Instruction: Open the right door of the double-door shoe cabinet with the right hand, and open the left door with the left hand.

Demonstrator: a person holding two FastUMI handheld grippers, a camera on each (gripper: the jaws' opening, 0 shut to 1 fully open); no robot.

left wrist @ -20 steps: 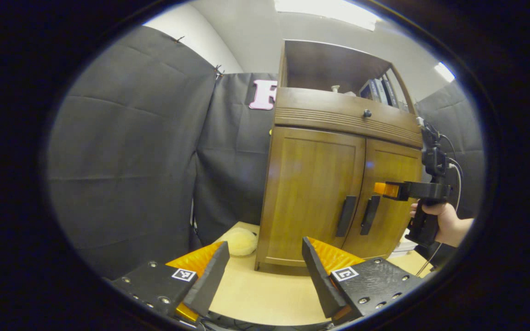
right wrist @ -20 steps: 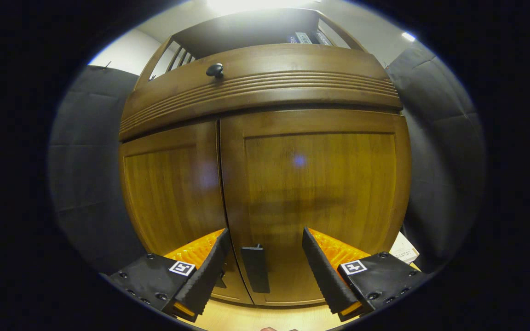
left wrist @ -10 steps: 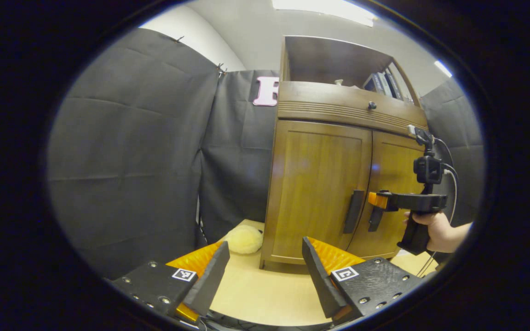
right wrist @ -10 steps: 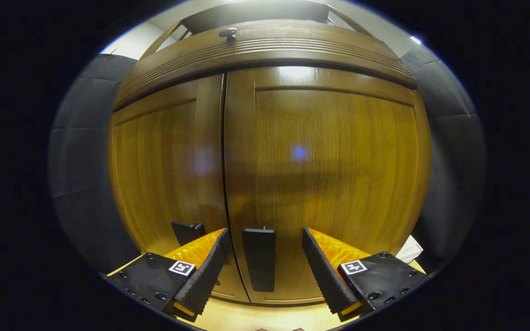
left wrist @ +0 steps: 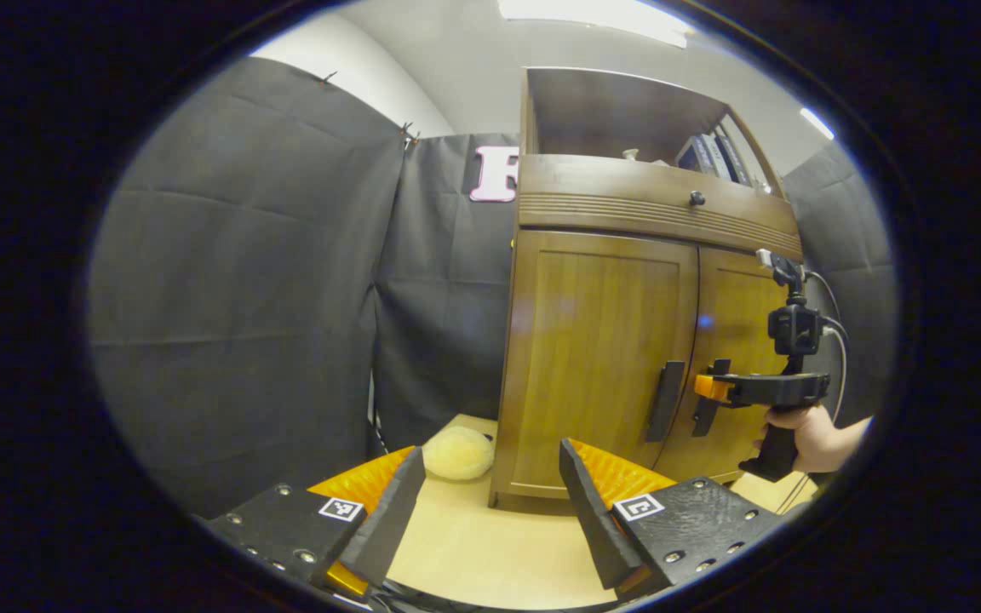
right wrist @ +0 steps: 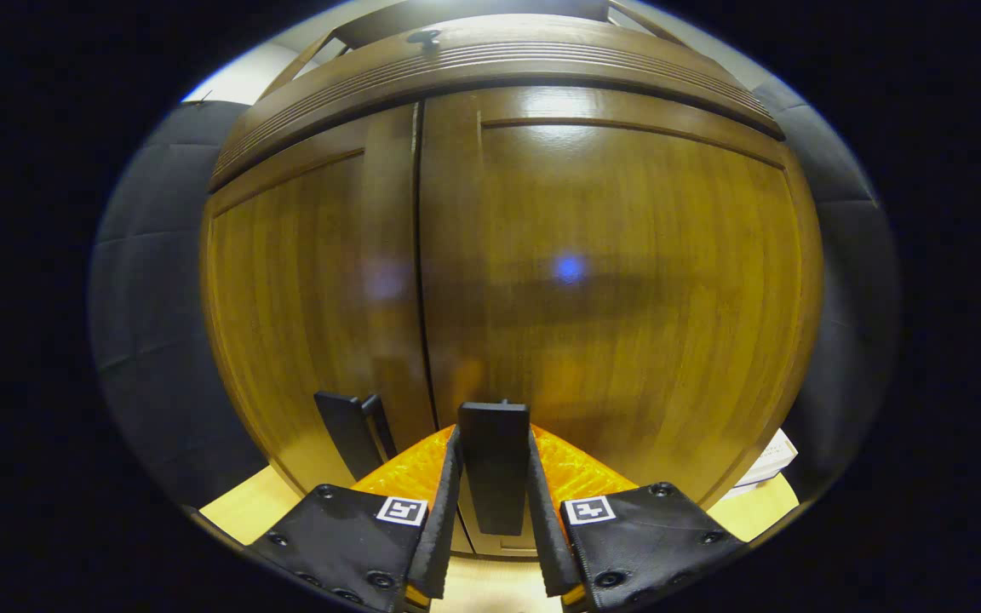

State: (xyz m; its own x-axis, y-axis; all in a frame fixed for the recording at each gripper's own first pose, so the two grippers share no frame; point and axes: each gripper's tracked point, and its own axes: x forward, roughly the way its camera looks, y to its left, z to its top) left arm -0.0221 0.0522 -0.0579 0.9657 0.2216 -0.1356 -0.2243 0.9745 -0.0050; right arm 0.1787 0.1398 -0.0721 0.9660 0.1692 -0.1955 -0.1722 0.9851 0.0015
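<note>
Step one is in hand: your right gripper [right wrist: 495, 511] has both fingers clamped on the right handle [right wrist: 495, 477], just right of the cabinet [left wrist: 601, 340] seam, and both doors are shut. Next, pull back along the hinge arc. Your left gripper [left wrist: 490, 511] hangs spread and empty, well short of the left handle [left wrist: 666, 400]. No legible labels.

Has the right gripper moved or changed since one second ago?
Yes. The right gripper has gone lower along the right door, and its fingers, wide apart before, now press both sides of the right door handle.
</note>
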